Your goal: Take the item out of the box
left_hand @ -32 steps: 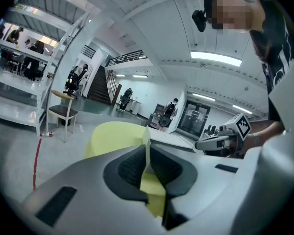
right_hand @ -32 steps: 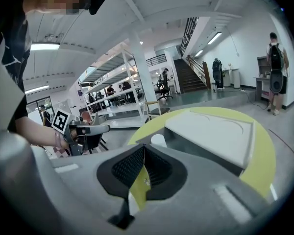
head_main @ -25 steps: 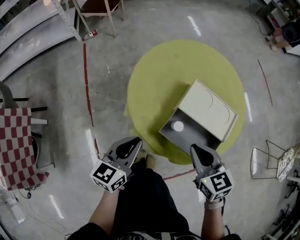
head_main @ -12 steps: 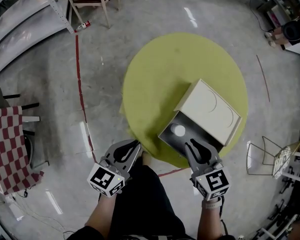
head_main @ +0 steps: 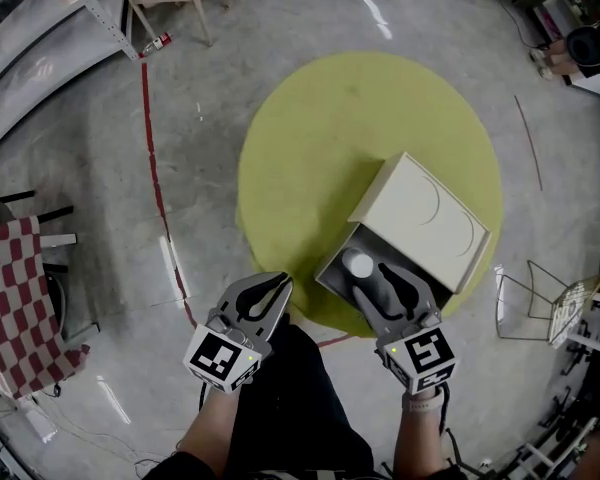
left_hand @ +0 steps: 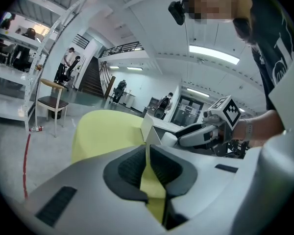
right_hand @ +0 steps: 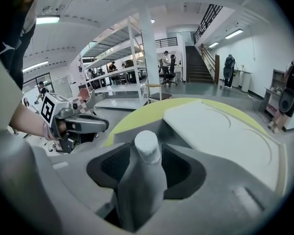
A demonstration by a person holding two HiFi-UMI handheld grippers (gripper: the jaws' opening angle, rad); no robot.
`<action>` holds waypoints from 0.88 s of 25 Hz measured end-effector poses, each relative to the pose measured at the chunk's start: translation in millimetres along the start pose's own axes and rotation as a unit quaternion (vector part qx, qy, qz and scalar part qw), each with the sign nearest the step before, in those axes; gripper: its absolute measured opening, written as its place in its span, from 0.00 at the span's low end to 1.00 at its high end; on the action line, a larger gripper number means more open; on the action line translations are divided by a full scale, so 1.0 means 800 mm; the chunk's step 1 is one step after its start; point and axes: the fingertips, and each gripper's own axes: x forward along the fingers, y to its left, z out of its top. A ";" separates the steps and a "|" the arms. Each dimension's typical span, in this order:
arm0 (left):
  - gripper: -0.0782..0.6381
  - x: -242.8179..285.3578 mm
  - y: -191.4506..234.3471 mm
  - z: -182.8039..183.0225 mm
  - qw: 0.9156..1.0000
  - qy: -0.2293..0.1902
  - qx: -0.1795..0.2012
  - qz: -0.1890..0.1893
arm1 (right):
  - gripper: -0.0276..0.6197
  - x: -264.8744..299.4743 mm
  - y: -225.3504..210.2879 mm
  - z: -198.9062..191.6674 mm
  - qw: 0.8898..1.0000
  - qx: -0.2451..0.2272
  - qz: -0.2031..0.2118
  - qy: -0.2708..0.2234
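Left of the left gripper point(left_hand: 148, 151), well apart: red-and-white checked cloth point(head_main: 15, 298).

Floor point(head_main: 70, 148): grey, glossy. A red line point(head_main: 155, 168) runs along it and passes just left of the left jaws.

Left gripper: held at the near edge of the bench point(head_main: 330, 138). Jaws narrow, pads all but meeting, nothing between them. Only the yellow of the bench shows through the slit.

Bench: round, yellow-green, ahead of both pairs of jaws.

Box point(head_main: 425, 218): cream top, lying on the near right part of the bench, ahead and to the right of the left jaws. Its dark open compartment faces the right jaws.

Item point(right_hand: 142, 180): grey, bottle-shaped, with a white cap. It stands upright in the open compartment, directly between the right jaws, cap just past their tips.

Right gripper point(head_main: 388, 273): reaching into the open compartment. Jaws wide and opening, one pad on either side of the item, neither seen pressing on it.
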 end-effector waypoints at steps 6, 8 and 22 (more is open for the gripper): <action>0.15 0.019 -0.011 0.003 1.000 0.001 0.024 -0.015 | 0.35 0.014 -0.005 -0.003 1.000 -0.005 0.000 0.010; 0.15 0.023 -0.014 0.001 0.999 0.004 0.040 -0.019 | 0.36 0.018 -0.005 -0.003 1.000 -0.012 0.003 0.012; 0.15 0.030 -0.018 -0.007 0.999 0.007 0.039 -0.026 | 0.36 0.045 0.000 0.006 0.998 -0.040 0.002 0.057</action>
